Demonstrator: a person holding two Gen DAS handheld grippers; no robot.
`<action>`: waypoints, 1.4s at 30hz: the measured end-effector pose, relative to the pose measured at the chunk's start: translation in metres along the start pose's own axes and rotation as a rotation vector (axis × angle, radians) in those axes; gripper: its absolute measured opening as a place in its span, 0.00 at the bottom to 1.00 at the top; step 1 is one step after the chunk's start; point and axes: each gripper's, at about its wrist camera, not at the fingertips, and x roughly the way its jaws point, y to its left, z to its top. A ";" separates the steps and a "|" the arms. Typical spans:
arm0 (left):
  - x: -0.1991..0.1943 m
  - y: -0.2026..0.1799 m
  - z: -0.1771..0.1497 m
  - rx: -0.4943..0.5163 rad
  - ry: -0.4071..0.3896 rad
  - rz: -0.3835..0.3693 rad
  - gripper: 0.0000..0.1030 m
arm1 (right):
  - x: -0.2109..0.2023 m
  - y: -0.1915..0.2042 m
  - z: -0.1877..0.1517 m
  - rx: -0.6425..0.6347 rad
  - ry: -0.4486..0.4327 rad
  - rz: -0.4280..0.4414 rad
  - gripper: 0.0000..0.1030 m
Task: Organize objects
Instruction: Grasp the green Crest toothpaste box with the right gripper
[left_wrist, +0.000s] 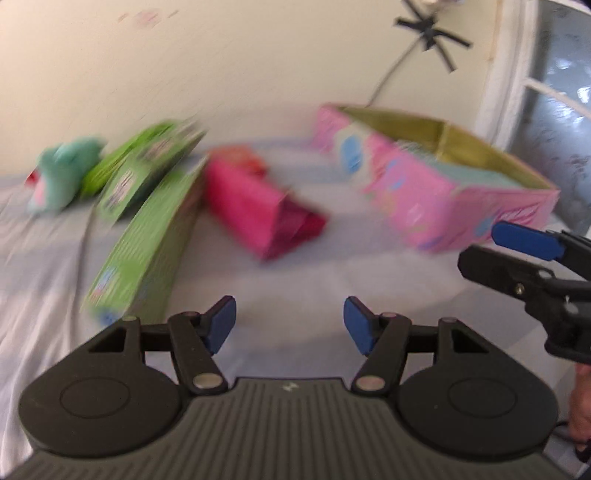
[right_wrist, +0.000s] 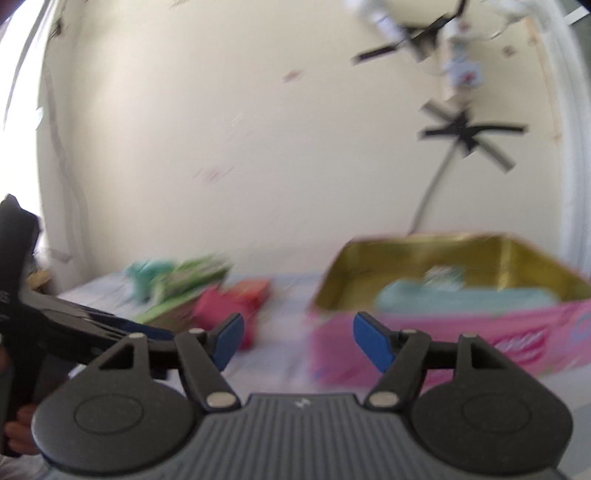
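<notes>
Both views are blurred, so fine detail is lost. The left gripper (left_wrist: 290, 325) has its blue pads spread wide with nothing between them, hanging above a pale sheet (left_wrist: 44, 266). The right gripper (right_wrist: 298, 341) is likewise spread and holds nothing. The main container is a pink box (left_wrist: 436, 195) with a gold lining, open at the top, sitting at about 2 o'clock in the left wrist view and at 3 o'clock in the right wrist view. Inside it, seen from the right wrist, lies a pale teal item (right_wrist: 461, 297) with something small and light on top of it; what either is cannot be made out. Outside the box, on the sheet, a magenta packet (left_wrist: 258, 210) lies at 12 o'clock, just beside a long green carton (left_wrist: 147, 251) at 10 o'clock. A second green carton (left_wrist: 147, 162) leans across the far end of the first, and a teal soft toy (left_wrist: 62, 173) sits beyond it at 9 o'clock. Black tape (left_wrist: 430, 31) crosses over a cable on the wall above the box.
</notes>
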 end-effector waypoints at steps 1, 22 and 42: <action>-0.004 0.006 -0.006 -0.006 -0.012 0.007 0.65 | 0.004 0.007 -0.003 -0.006 0.033 0.006 0.66; -0.070 0.162 -0.066 -0.616 -0.285 0.112 0.65 | 0.124 0.116 0.046 0.172 0.356 0.260 0.76; -0.069 0.125 -0.059 -0.401 -0.253 -0.024 0.73 | 0.028 0.053 0.009 -0.177 0.443 0.226 0.34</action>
